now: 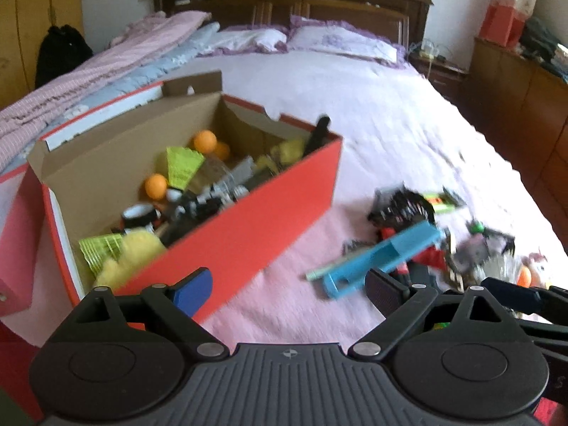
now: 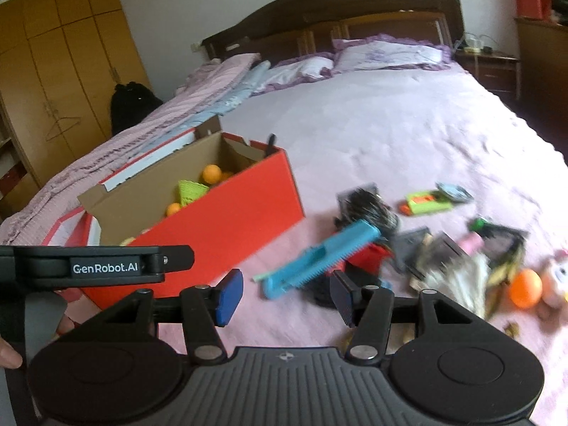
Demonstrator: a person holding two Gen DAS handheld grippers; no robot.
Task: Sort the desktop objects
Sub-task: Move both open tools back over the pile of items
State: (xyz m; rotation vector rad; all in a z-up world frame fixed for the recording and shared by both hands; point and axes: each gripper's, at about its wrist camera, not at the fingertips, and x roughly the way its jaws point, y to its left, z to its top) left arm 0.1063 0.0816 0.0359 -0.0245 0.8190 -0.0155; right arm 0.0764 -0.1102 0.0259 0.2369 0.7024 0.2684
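A red cardboard box (image 1: pixel 248 220) stands open on the pink bedspread and holds orange balls (image 1: pixel 205 141), green shuttlecocks and other small items. It also shows in the right wrist view (image 2: pixel 227 220). A pile of loose objects lies to its right, with a blue comb (image 1: pixel 383 255) (image 2: pixel 319 255), a black brush (image 2: pixel 369 209), a green toy (image 2: pixel 426 203) and an orange ball (image 2: pixel 526 287). My left gripper (image 1: pixel 289 289) is open and empty, just in front of the box's near corner. My right gripper (image 2: pixel 285 296) is open and empty, just short of the comb.
The left gripper's body (image 2: pixel 96 266) reaches into the right wrist view at the left. A plush toy (image 2: pixel 557 277) lies at the far right. Folded quilts (image 1: pixel 106 67) and pillows (image 1: pixel 340 41) lie further up the bed. A wardrobe (image 2: pixel 64 81) stands left.
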